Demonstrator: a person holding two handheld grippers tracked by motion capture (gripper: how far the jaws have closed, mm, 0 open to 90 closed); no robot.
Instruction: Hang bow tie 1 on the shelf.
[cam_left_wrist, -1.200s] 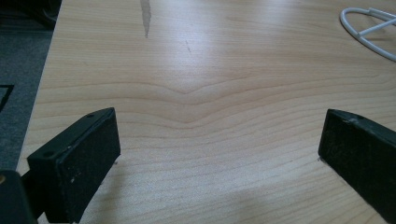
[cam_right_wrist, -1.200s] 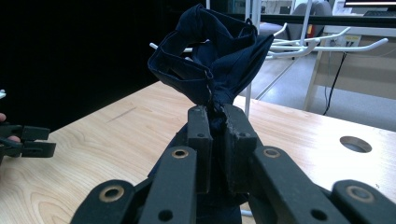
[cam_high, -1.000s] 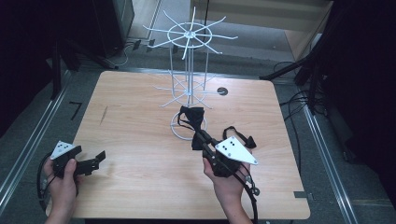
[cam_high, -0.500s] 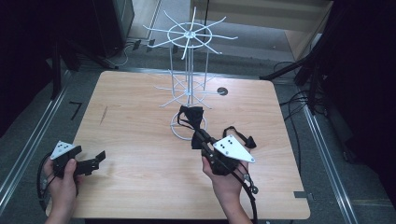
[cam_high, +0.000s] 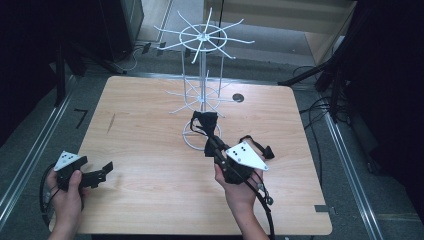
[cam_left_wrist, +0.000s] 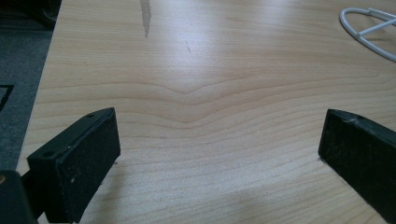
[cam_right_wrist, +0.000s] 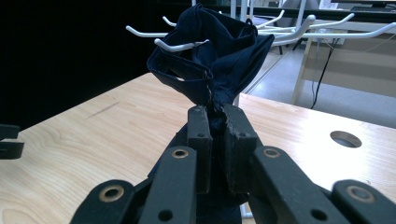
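Note:
A white wire hook rack (cam_high: 202, 37) stands at the back middle of the wooden table (cam_high: 145, 130). My right gripper (cam_high: 211, 146) points toward the rack's ring base (cam_high: 192, 139), shut on a dark navy bow tie (cam_high: 204, 120). In the right gripper view the jaws pinch the bow tie (cam_right_wrist: 215, 56) at its knot, and the right gripper (cam_right_wrist: 215, 116) holds the fabric up just in front of a white hook (cam_right_wrist: 180, 45). The tie's strap (cam_high: 257, 145) loops out to the right. My left gripper (cam_high: 102, 170) rests low at the table's front left, and the left gripper (cam_left_wrist: 219, 154) stands open over bare wood.
A round hole (cam_high: 238, 97) sits in the tabletop right of the rack, the same hole (cam_right_wrist: 345, 138) showing in the right gripper view. The rack's ring base (cam_left_wrist: 369, 32) shows far off in the left gripper view. Dark floor, metal rails and cables surround the table.
My right gripper has edged slightly toward the rack with the bow tie still in it. The left gripper has stayed put.

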